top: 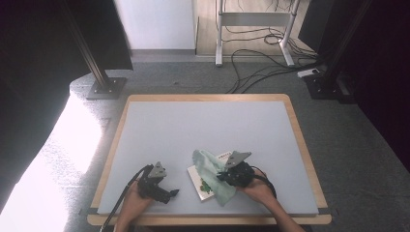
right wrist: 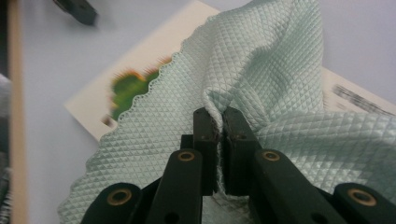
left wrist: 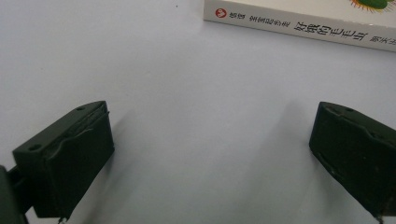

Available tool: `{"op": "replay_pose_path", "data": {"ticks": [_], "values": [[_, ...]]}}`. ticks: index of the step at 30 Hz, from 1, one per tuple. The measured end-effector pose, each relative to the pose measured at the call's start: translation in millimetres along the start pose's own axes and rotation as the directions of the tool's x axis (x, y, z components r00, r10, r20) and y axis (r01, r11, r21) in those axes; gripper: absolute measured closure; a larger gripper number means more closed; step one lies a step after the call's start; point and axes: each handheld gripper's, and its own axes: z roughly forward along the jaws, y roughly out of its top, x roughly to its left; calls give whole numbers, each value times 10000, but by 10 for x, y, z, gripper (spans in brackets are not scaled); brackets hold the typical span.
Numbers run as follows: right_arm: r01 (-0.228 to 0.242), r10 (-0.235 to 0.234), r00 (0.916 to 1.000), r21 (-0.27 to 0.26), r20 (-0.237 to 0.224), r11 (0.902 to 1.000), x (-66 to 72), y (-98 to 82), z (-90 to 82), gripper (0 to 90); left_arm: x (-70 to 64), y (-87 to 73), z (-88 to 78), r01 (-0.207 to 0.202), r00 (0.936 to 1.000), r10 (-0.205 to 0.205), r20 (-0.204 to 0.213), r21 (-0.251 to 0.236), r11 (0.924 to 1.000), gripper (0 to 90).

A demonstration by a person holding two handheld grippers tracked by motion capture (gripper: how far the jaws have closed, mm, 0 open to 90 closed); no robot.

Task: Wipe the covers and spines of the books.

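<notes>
From above, one wooden-edged table (top: 302, 145) with a pale grey mat (top: 203, 130) stands on grey carpet, cables (top: 261, 63) trailing behind it; on the mat lie one book (top: 202, 184) and one mint-green cloth (top: 209, 170) draped over it, between two grippers. The left gripper (left wrist: 210, 154) view shows its jaws spread wide over bare mat, the book's spine just ahead. The right gripper (right wrist: 221, 122) view shows its jaws pinched tight on a fold of the cloth above the book.

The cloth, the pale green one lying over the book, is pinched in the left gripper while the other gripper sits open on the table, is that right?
Not quite: the right gripper pinches the pale green cloth, as the right gripper view shows. The cloth does lie over the book, and the left gripper is the open one.
</notes>
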Motion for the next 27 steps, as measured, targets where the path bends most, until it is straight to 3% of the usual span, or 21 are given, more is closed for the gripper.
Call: {"op": "replay_pose_path", "data": {"ticks": [2, 13, 19, 27], "values": [[-15, 11, 9994, -138, -345, 9999, 51, 41, 60, 838, 0, 0, 0, -7, 10000, 7, 5, 6, 10000, 0], [652, -670, 9907, -187, -1188, 9977, 341, 264, 299, 838, 0, -1, 0, 5, 10000, -5, 4, -8, 10000, 0], [805, -831, 9872, -249, -1358, 9964, 432, 339, 383, 838, 1, 0, 0, -9, 10000, 9, 4, -6, 10000, 0], [696, -749, 9846, -388, -1581, 9968, 489, 256, 329, 838, 0, -1, 0, -7, 10000, 7, 5, 0, 10000, 0]]}}
